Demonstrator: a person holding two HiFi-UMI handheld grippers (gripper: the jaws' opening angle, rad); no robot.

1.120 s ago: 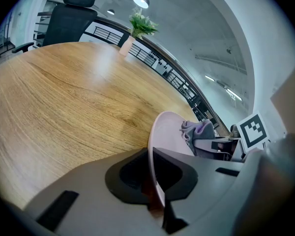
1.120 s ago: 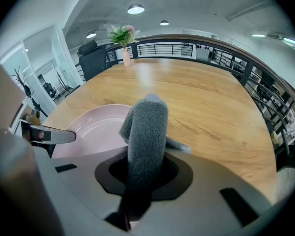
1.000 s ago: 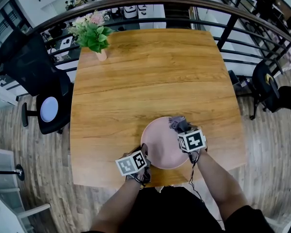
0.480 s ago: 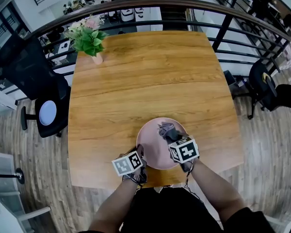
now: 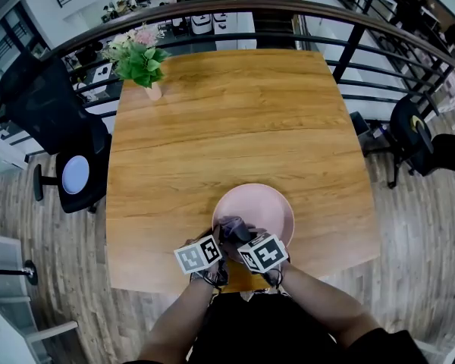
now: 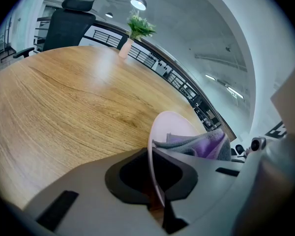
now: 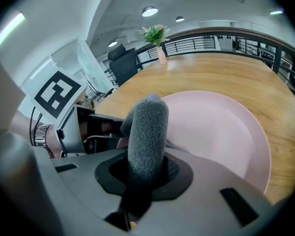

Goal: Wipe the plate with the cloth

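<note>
A pink plate (image 5: 262, 203) lies near the front edge of the wooden table (image 5: 227, 120). My left gripper (image 5: 214, 243) is shut on the plate's near left rim, which runs thin and edge-on (image 6: 152, 156) between its jaws. My right gripper (image 5: 240, 239) is shut on a grey and purple cloth (image 5: 231, 228). The cloth rests on the plate's near left part, right beside the left gripper. In the right gripper view the cloth (image 7: 147, 129) stands up out of the jaws over the plate (image 7: 221, 132). In the left gripper view the cloth (image 6: 204, 144) lies just behind the rim.
A potted plant (image 5: 142, 58) stands at the table's far left corner. A black office chair (image 5: 57, 120) is on the floor to the left, and a dark railing (image 5: 303, 10) runs behind the table. The table's front edge (image 5: 243, 283) lies just under both grippers.
The right gripper has swept the cloth across the plate from its far right side to its near left, close to the left gripper. The left gripper and the plate have stayed put.
</note>
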